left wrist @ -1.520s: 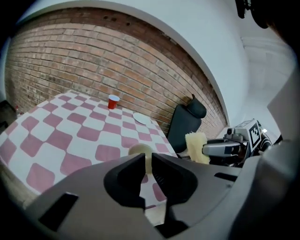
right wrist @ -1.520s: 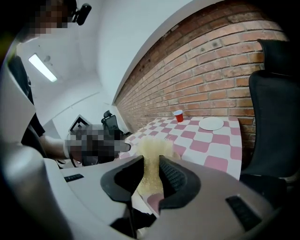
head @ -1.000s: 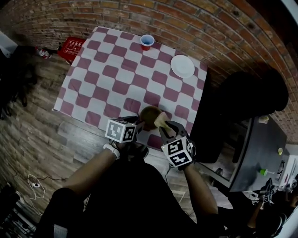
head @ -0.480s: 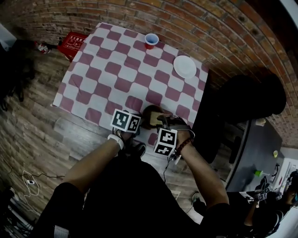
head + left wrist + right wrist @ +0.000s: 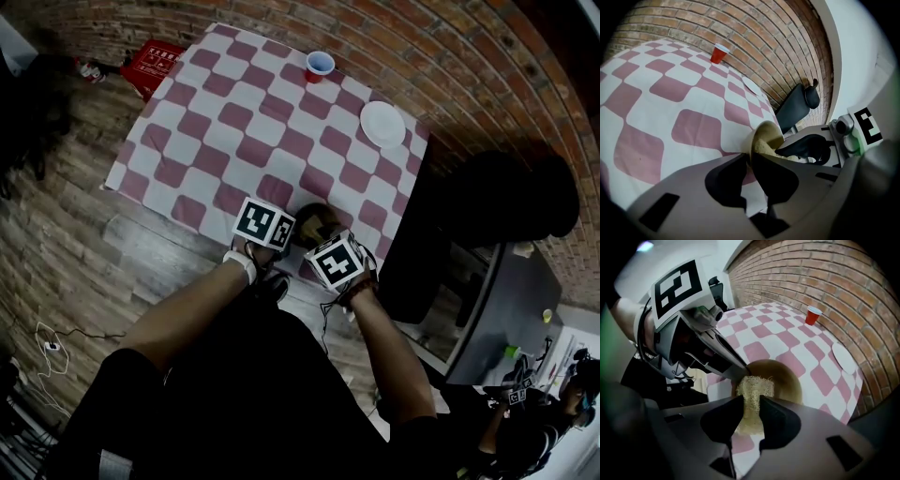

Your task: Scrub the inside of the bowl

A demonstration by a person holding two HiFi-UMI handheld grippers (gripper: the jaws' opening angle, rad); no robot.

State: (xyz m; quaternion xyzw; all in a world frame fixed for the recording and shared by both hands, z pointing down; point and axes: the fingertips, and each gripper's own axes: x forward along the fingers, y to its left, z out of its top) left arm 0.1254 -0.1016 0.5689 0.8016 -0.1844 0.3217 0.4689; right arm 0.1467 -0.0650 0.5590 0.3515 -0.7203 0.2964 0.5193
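A round olive-brown bowl [image 5: 317, 223] with a smooth, matte inside stands at the near edge of a table spread with a cloth of pink and white checks [image 5: 216, 131]. The left gripper [image 5: 751, 159] has just been closing its jaws, and the bowl's thin rim now stands between its dark, rounded pads, which are drawn in on it from either side. The right gripper [image 5: 751, 401] pinches a pale yellow sponge [image 5: 753, 389] of coarse, fibrous texture, roughly rectangular. The sponge's far end reaches down into the bowl and lies against the inner wall on the side where the left gripper holds the rim. In the head view the two marker cubes sit just beside each other above the bowl and cover much of it. Well apart, at the far side of the cloth, a red plastic cup [image 5: 320, 66] stands upright, and a flat round white plate [image 5: 383, 124] lies toward the right corner. A curved wall of rough red brick [image 5: 450, 56] runs behind the table, and worn wooden planks [image 5: 66, 216] cover the floor to the left.
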